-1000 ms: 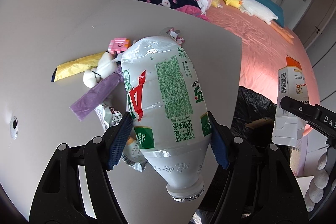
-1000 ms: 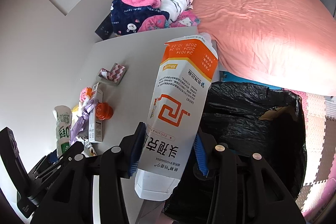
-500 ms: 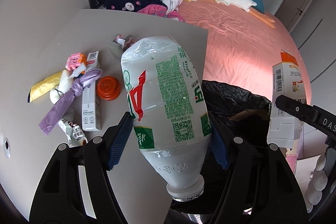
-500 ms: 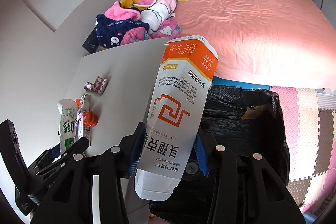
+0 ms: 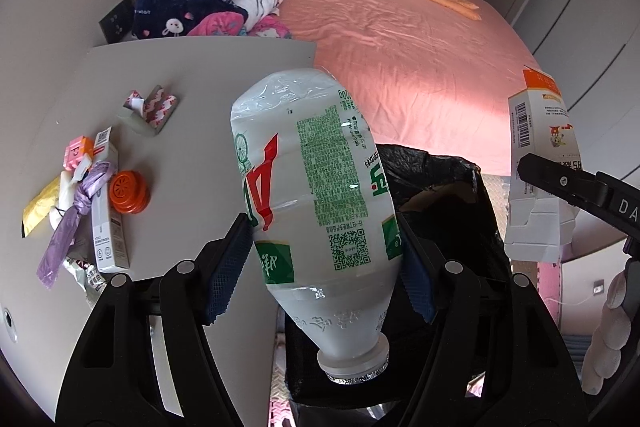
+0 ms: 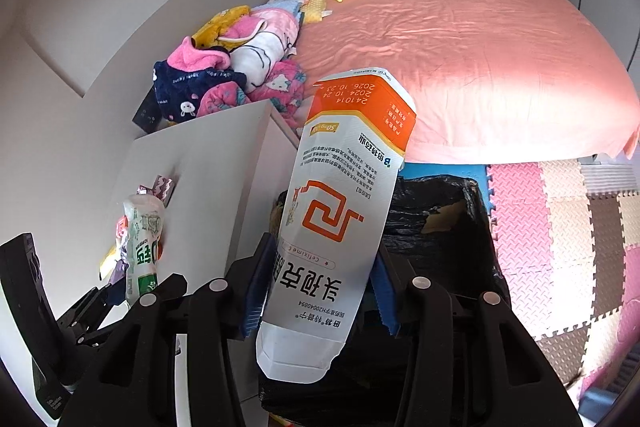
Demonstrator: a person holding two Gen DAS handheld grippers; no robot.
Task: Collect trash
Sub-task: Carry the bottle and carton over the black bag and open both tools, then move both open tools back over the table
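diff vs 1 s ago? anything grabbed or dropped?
Both grippers have carried their loads off the table toward the black-lined bin: the table slid left in both views, the bin came under the jaws. Nothing grabbed or dropped. The left gripper still clamps the plastic bottle neck-down, the right gripper the orange-and-white carton. Leftover litter on the table sits as before.

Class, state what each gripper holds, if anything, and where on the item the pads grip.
Left gripper: plastic bottle, clamped across its lower label above the neck. Right gripper: medicine box, clamped across its lower half.
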